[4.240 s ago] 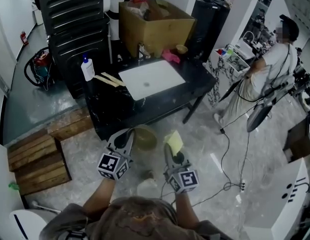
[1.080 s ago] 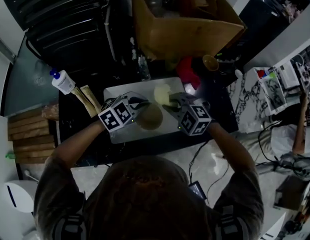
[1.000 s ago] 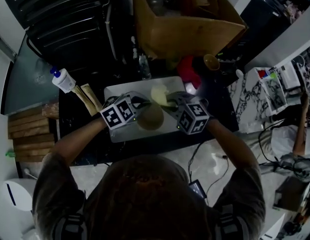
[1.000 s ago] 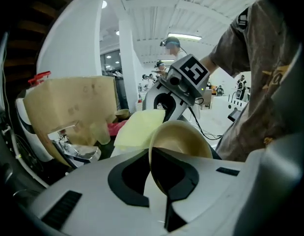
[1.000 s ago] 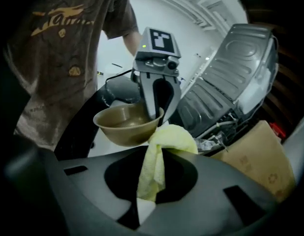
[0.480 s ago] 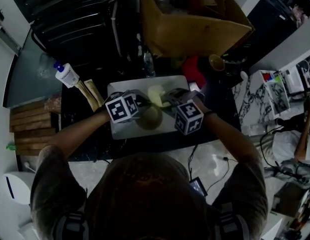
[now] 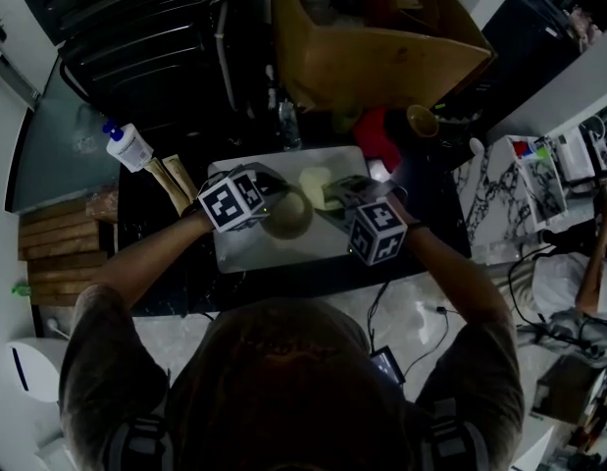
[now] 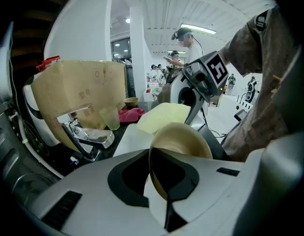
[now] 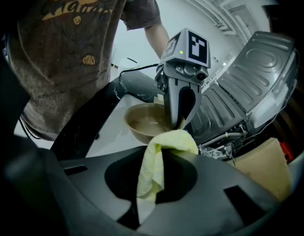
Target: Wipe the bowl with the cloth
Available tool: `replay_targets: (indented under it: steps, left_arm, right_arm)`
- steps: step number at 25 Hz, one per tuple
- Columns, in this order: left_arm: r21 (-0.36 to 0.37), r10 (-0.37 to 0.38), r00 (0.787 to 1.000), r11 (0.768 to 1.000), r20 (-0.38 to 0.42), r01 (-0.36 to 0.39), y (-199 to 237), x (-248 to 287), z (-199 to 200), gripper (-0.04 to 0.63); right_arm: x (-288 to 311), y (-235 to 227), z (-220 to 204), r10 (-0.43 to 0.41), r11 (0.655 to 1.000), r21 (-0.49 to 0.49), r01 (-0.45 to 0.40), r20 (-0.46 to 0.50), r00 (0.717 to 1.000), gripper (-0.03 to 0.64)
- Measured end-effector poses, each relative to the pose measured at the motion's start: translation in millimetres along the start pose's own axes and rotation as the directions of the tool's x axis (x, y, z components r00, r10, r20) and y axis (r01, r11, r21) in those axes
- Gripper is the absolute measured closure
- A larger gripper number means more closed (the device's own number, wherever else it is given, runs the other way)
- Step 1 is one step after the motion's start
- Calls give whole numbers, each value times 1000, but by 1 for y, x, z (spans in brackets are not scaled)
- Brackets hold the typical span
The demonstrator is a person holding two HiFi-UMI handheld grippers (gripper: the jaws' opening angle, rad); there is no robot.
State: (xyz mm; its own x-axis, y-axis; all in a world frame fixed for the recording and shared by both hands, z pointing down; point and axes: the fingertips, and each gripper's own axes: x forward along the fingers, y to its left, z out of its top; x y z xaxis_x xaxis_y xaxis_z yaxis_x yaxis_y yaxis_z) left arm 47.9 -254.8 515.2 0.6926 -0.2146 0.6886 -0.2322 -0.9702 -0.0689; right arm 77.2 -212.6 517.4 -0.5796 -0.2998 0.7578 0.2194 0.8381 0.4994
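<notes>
Bowl [image 7: 286,216] first: hung tipped over the white board [image 7: 269,255], rim pinched in the closed jaws of the left gripper [image 8: 156,176], mouth turned up and toward the right gripper [image 9: 151,191]; round, so showed no long axis to speak of. Had been carried over open floor a few seconds earlier, now stood above the black table [image 7: 161,258] and had barely shifted in the last half second, so looked set for wiping with no stroke clearly begun. Saw the yellow cloth [image 9: 167,144] clamped in the right gripper's shut jaws, bunched just beside the rim, contact uncertain.
</notes>
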Motion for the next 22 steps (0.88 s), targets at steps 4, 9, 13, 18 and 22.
replay_targets:
  steps: [4,9,13,18,22]
  left_arm:
    - [-55,73,997,996,36,-71,18,-6,4,568]
    - [-216,192,975,963,116,-163,44,-16,8,568]
    - [-431,317,924,879,213,-202,60,-26,7,571]
    - [-676,495,822,711,281,-197,70,-34,3,575]
    - [-797,584,757,586,292,-145,69,-36,-3,577]
  right_arm:
    - [-2,-1,0,-37,990,134,32,38,999,598]
    - [-6,-19,-1,-202,908,393,147,103,974,598]
    - [-15,-31,0,-388,740,637,216,142,910,598]
    - [-18,-42,-2,-561,514,820,253,99,822,598]
    - [-16,-46,-3,-638,350,909,226,55,768,598]
